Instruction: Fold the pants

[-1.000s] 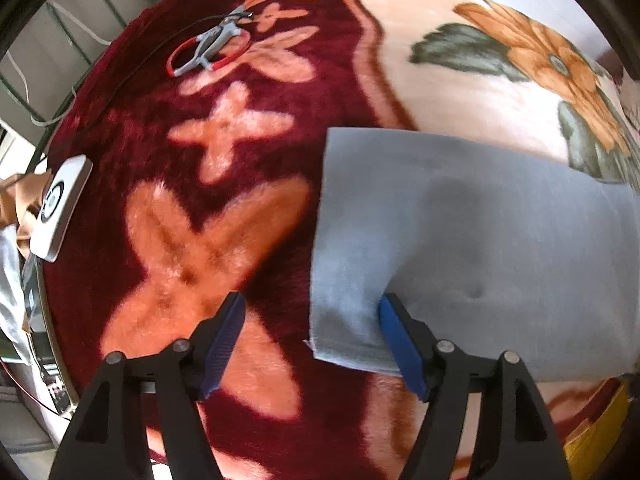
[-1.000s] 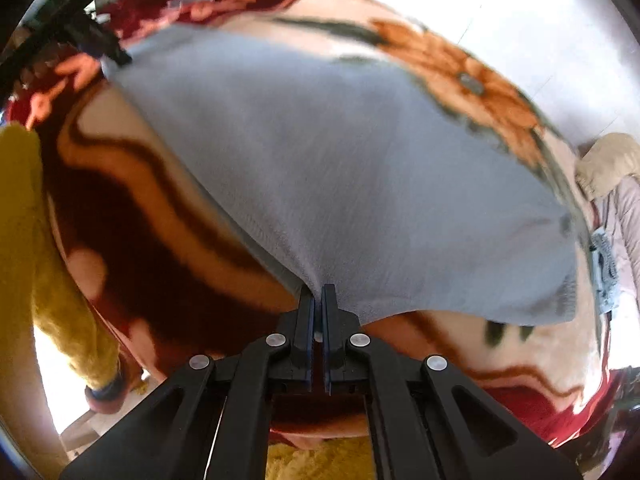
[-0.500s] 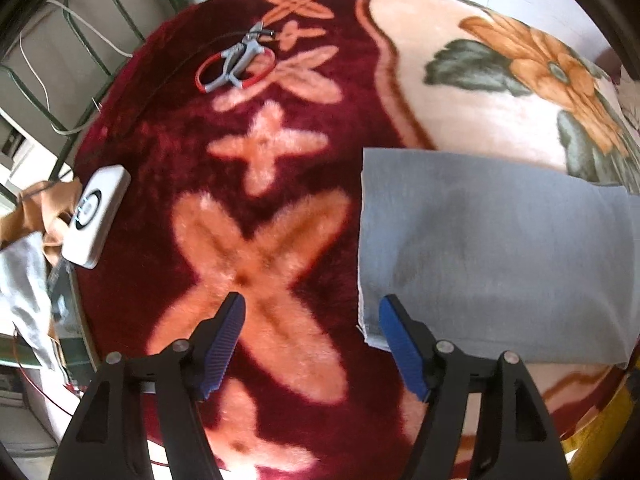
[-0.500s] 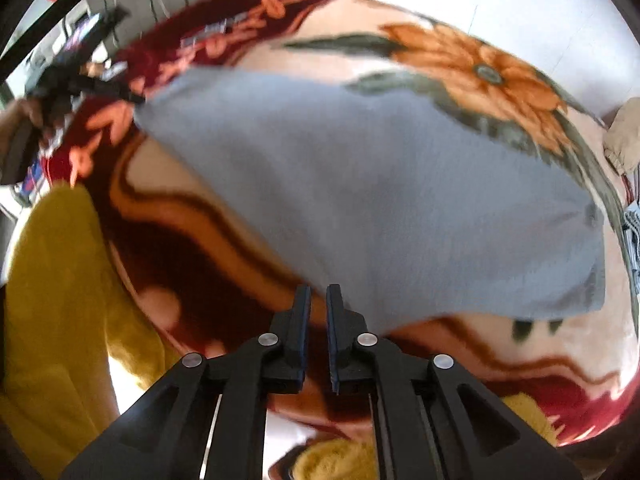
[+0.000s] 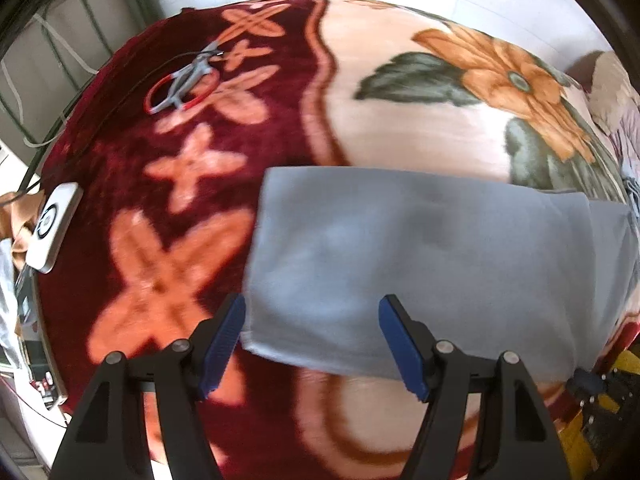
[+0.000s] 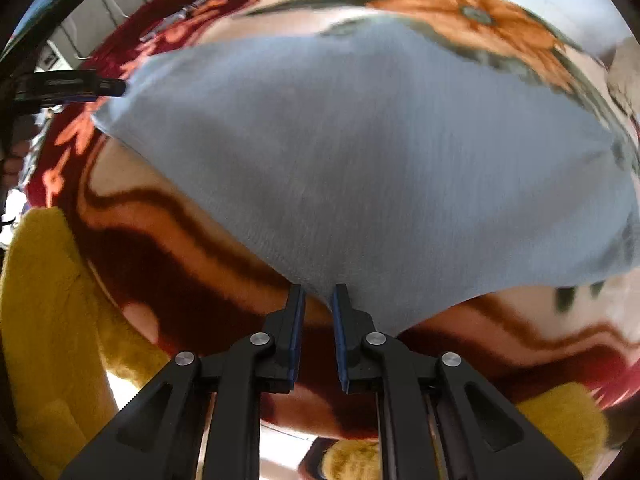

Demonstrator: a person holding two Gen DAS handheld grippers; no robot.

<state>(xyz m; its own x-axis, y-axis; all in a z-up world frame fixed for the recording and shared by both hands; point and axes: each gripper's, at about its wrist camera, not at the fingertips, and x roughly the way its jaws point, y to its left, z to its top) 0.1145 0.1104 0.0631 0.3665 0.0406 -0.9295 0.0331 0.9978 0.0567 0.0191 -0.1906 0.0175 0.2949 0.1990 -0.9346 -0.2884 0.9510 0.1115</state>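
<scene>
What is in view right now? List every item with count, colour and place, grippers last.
pants: one, light grey-blue, folded flat on the blanket, near edge toward both grippers
blanket: one, dark red border with orange crosses, cream middle with orange flower and green leaves, covers the whole surface
scissors-like tool: one, grey with red loops, far left on the red border
white device: one, white with a dark ring, left edge of the blanket
yellow plush fabric: yellow, below the blanket's near edge in the right wrist view
left gripper: black with blue pads, open wide, straddling the pants' near left corner
right gripper: black, narrowly open at the pants' near edge
</scene>
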